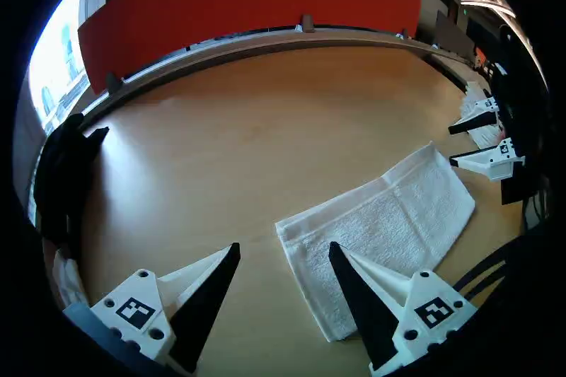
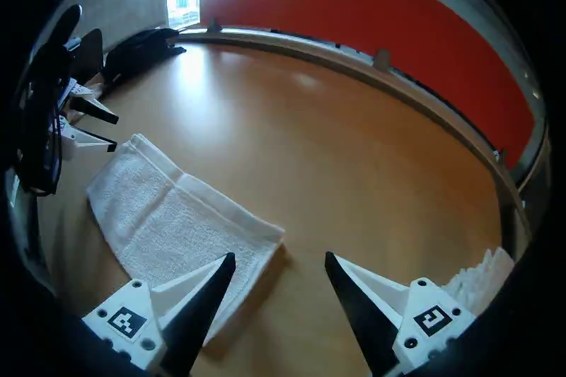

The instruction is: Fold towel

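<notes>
On the tabletop (image 1: 233, 136), the left gripper (image 1: 283, 245) sits low, pointed forward and slightly down. Jaws are wide apart and hold nothing. In the left gripper view its right finger overlaps the near end of the towel (image 1: 382, 228); contact can't be confirmed. The left finger is over bare wood.

The right gripper (image 2: 279, 257) has the same pose: low, jaws spread, empty. In the right gripper view its left finger overlaps the towel's (image 2: 170, 228) near corner and its right finger is over bare wood.

Each gripper appears in the other's camera: the right gripper (image 1: 451, 144) at the towel's far end, the left gripper (image 2: 116, 132) likewise, both parted.

The towel is white, lies flat as a folded oblong with a hemmed long edge, and sits between the two grippers.

Another white cloth (image 2: 484, 278) lies near the right gripper. A red partition (image 1: 247, 2) runs along the tabletop's far edge.
</notes>
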The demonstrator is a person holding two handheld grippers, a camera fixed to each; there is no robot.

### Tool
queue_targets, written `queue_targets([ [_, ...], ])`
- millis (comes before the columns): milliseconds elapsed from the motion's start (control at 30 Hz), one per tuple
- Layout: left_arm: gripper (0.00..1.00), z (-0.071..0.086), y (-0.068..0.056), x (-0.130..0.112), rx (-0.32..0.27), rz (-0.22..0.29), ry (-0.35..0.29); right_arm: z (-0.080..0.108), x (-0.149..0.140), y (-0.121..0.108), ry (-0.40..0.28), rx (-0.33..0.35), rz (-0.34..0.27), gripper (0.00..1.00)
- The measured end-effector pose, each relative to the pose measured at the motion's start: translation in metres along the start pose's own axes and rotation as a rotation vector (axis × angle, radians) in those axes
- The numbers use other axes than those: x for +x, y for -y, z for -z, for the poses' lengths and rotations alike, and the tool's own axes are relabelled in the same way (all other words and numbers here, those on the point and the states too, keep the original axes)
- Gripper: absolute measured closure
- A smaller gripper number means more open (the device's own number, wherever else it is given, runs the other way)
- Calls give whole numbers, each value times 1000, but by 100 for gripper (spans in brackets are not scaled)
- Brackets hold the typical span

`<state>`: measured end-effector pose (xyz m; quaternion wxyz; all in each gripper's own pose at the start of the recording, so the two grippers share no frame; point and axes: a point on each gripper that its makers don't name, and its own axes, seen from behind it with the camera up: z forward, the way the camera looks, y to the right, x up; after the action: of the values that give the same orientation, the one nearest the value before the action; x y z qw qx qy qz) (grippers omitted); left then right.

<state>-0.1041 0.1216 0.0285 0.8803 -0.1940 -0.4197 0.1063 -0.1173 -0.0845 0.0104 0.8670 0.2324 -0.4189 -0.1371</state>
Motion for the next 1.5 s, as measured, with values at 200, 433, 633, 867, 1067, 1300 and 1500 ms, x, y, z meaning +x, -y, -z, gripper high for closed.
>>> queue_targets([
  [200,7,9,-5,-6,-4,19,-6,10,-6,8,-9,10,-15,2],
  [433,7,20,-12,-23,-7,43,3,24,-19,18,-14,20,-32,2],
  [633,7,28,-15,-33,-5,59,6,35,-26,23,-19,19,-44,2],
  [867,7,33,-13,-36,6,75,3,39,-28,26,-21,22,-50,2],
  [1067,7,39,-12,-42,22,98,2,42,-29,33,-23,42,-33,2],
  [1300,7,49,-9,-57,52,129,9,44,-32,40,-19,73,-14,2],
  [1500,7,59,-9,-67,77,167,5,47,-34,45,-16,97,12,2],
])
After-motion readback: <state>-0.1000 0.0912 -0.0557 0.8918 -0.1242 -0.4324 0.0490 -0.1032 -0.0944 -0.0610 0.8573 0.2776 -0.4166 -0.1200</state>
